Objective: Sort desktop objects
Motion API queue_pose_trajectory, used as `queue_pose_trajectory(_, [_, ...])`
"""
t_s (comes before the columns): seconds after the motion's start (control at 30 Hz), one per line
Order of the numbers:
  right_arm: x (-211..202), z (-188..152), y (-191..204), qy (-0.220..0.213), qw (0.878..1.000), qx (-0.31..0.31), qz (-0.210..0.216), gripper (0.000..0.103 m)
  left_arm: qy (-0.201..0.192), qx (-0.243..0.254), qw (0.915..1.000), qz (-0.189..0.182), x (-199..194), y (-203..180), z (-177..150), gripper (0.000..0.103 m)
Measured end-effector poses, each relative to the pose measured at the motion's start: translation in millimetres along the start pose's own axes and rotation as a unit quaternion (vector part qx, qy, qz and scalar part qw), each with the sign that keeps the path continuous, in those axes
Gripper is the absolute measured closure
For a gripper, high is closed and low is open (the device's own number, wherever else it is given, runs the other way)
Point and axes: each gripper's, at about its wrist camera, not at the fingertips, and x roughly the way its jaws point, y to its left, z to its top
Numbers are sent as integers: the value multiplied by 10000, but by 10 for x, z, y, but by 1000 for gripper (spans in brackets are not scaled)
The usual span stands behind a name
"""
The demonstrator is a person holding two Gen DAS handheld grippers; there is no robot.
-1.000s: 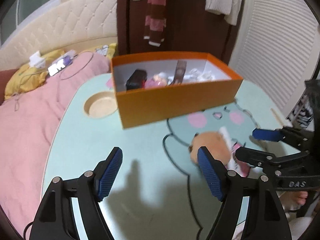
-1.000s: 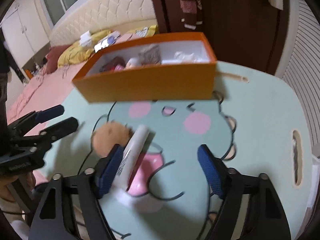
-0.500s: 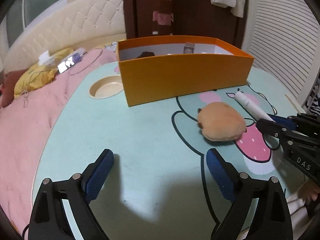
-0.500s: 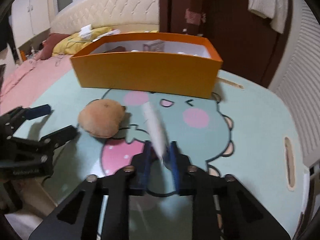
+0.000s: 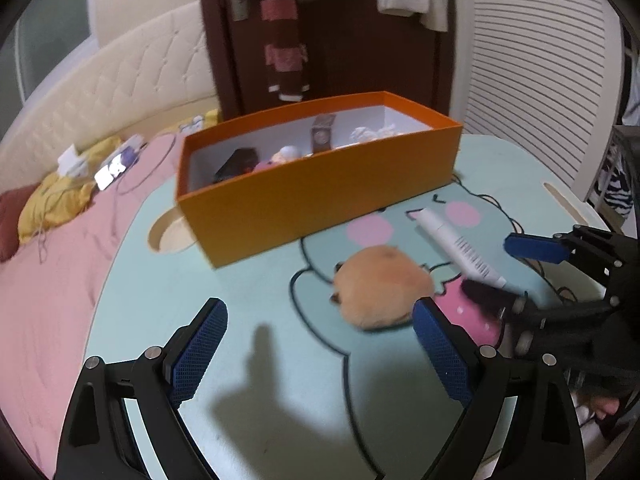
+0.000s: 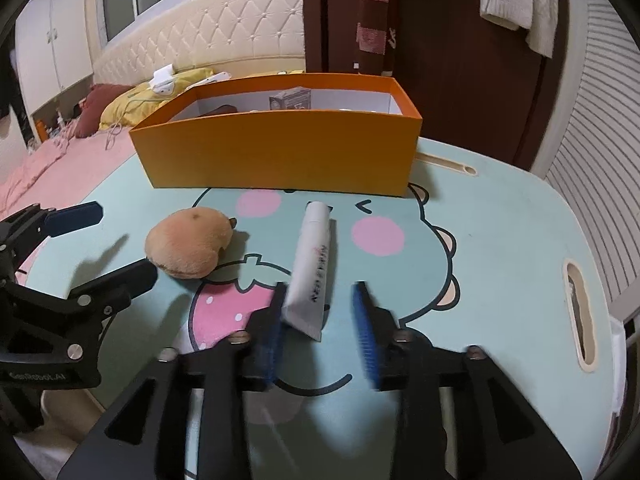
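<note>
Left wrist view: the left gripper (image 5: 318, 354) hangs released; a plush toy (image 5: 380, 286) lies at one o'clock, the orange box (image 5: 320, 196) at twelve.

Right wrist view: the right gripper (image 6: 320, 320) is spread, its left pad touching a white tube (image 6: 314, 270) on the table (image 6: 500, 240). Judged step: securing the tube. Next: clench, then carry it to the box.

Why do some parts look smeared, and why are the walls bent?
Left wrist view: the right gripper is smeared by motion near the white tube, while the orange box is fairly sharp; a dark shadow falls on the table. Right wrist view: the right gripper's fingers are blurred. Both views: the fisheye lens curves the slatted wall and darkens the corners.
</note>
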Motion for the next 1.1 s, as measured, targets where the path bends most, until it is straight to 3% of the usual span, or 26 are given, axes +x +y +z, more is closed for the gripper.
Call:
queue_pose_trajectory(0.07, [7, 1, -13, 20, 10000, 36, -43, 33, -22, 80, 10000, 26, 23, -24, 56, 10])
queue_pose_trajectory(0.37, [38, 6, -65, 92, 9996, 164, -203, 32, 213, 131, 9997, 48, 219, 29, 146, 11])
queue_pose_trajectory(0.43, [41, 7, -66, 90, 9996, 157, -200, 32, 258, 128, 9996, -36, 258, 22, 144, 25])
queue_pose_trajectory(0.5, [43, 7, -67, 89, 9997, 150, -196, 32, 279, 140, 9994, -172, 274, 7, 137, 58])
queue_pose_trajectory(0.6, [47, 8, -68, 88, 9997, 142, -192, 32, 239, 215, 9990, -305, 245, -10, 109, 60])
queue_pose_trajectory(0.83, [56, 21, -74, 91, 9997, 141, -186, 32, 167, -315, 9977, -584, -77, 264, -62, 60])
queue_pose_trajectory(1.0, [74, 29, -84, 91, 9997, 133, -180, 32, 98, -624, 9960, -634, -230, 406, -216, 40])
queue_pose_trajectory(1.1, [70, 20, -70, 91, 9997, 127, -185, 31, 59, -600, 9965, -573, -192, 418, -199, 34])
